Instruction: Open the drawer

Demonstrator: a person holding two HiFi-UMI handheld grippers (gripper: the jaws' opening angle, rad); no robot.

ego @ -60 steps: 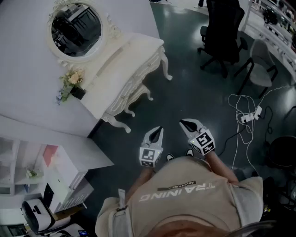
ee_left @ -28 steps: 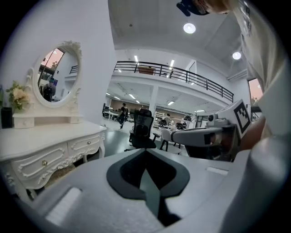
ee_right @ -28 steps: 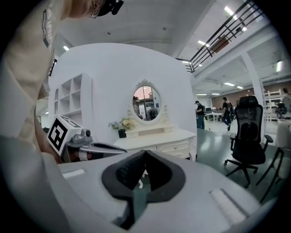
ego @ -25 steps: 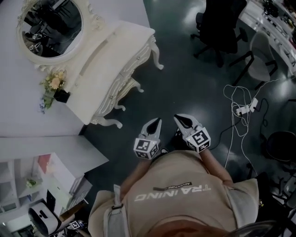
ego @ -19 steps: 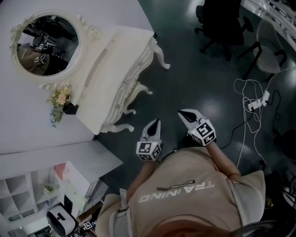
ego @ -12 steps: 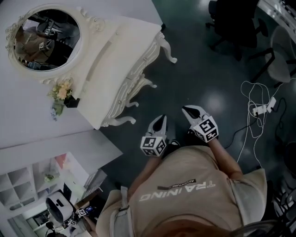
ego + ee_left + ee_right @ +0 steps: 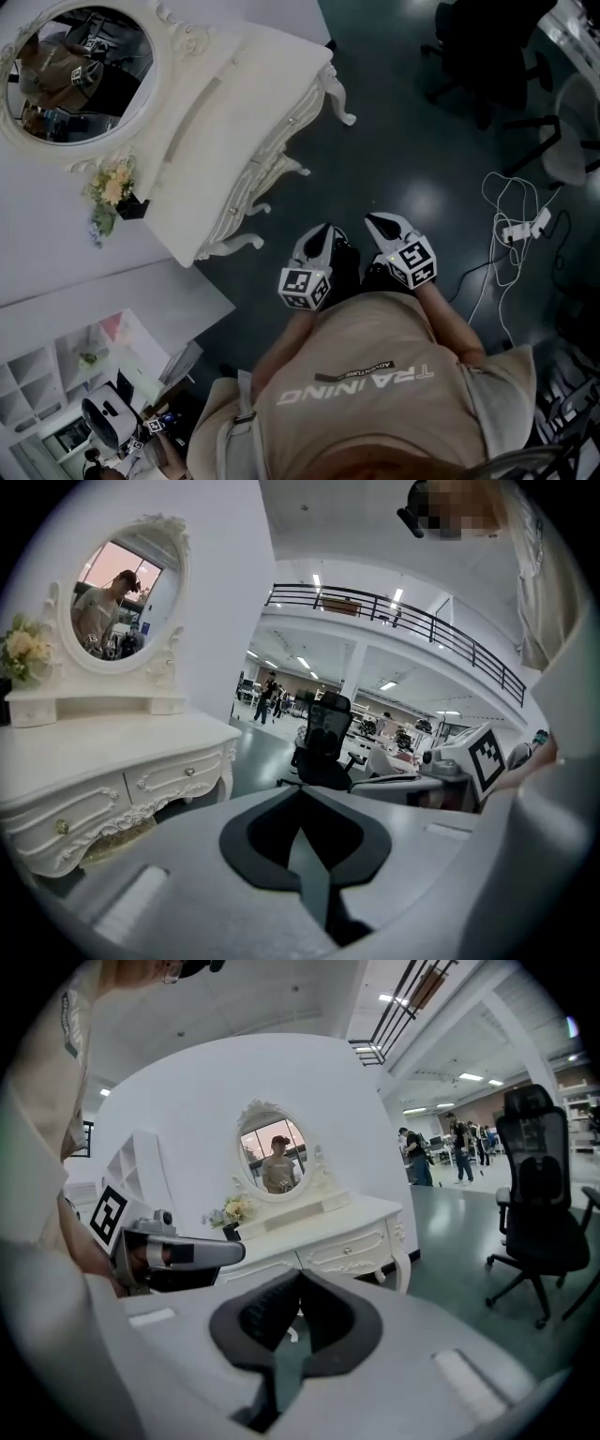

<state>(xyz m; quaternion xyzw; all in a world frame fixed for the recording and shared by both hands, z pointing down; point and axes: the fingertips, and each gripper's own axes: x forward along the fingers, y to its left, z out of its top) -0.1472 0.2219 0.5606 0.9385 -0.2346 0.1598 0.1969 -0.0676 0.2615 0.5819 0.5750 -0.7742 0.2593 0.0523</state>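
Note:
A white carved dressing table (image 7: 230, 131) with an oval mirror (image 7: 75, 56) stands at the upper left in the head view. Its drawer fronts (image 7: 284, 133) face the dark floor. In the left gripper view two shut drawers (image 7: 178, 776) with small round knobs (image 7: 190, 772) lie off to the left. The right gripper view has the drawers (image 7: 352, 1249) just beyond the jaws. My left gripper (image 7: 324, 229) and right gripper (image 7: 374, 221) hang side by side before the person's chest, short of the table. Both are shut and hold nothing; the jaw tips meet in both gripper views.
A small pot of flowers (image 7: 108, 192) sits on the table by the wall. Black office chairs (image 7: 487, 56) stand at the upper right, and a white cable with a power strip (image 7: 511, 220) lies on the floor. A white shelf unit (image 7: 56, 375) fills the lower left.
The dressing table has drawn nearer and larger in the head view as the person moved toward it. Both grippers stay shut and side by side.

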